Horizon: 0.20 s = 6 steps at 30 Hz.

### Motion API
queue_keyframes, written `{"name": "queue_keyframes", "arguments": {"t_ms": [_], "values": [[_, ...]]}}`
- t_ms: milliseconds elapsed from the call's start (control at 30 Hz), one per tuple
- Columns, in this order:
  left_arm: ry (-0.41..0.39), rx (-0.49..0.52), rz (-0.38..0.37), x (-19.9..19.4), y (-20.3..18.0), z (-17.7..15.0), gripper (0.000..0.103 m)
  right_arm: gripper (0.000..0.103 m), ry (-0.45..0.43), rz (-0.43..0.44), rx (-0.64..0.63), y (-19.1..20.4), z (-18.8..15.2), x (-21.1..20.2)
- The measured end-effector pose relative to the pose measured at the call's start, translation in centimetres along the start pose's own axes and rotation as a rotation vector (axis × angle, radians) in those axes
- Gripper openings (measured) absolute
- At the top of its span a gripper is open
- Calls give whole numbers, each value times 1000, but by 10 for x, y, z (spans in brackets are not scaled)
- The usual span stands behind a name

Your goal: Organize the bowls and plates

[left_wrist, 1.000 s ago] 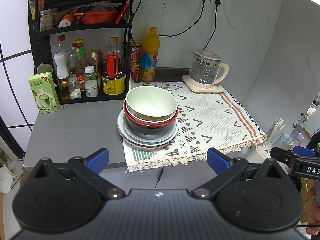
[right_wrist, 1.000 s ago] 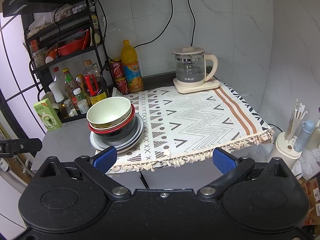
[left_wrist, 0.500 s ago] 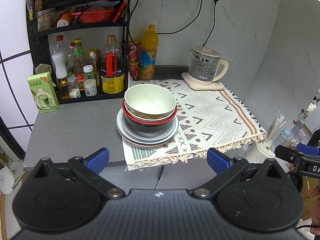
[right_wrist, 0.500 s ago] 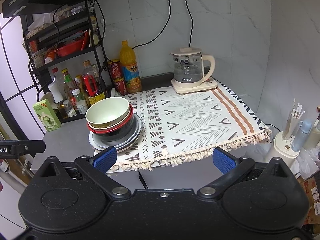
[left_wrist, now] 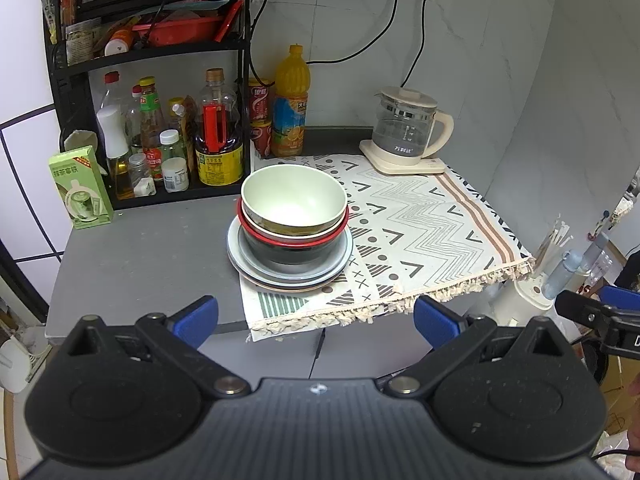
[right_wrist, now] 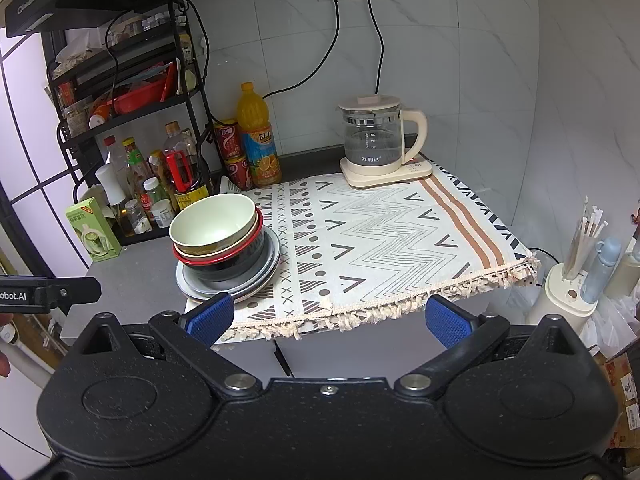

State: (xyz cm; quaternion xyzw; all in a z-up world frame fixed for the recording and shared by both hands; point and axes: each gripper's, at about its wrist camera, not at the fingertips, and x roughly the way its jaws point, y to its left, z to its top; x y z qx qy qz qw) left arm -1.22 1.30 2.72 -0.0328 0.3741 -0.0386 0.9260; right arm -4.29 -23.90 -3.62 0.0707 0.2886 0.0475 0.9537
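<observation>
**Two tongs apart, short of the stack**

Both spread wide and empty at the bottom of each frame: left tongs [left_wrist: 316,318] and right tongs [right_wrist: 328,318], blue pads well apart. Just past them, the fringed edge of a patterned cloth [left_wrist: 420,232] draped over the grey counter [left_wrist: 152,248]. Left of centre, one stack straddling the cloth's edge: plates [left_wrist: 288,276] lowest, a dark bowl [left_wrist: 296,252], a red-rimmed bowl [left_wrist: 292,238], a pale green bowl [left_wrist: 294,200] on top. Same stack in the right view, left of middle [right_wrist: 224,240]. Further back, upper left, a black rack [left_wrist: 152,52] crowded with bottles; beside it an orange juice bottle [left_wrist: 292,100]; upper right, a glass kettle [left_wrist: 404,128] on the cloth's far corner.
</observation>
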Motion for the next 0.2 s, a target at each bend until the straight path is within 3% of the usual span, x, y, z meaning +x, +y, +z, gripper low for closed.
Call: {"name": "queue_keyframes", "arguments": {"t_ms": [200], "values": [[11,22,2,3,-3,4,103,103,0,-3,18,-1,2,3]]}}
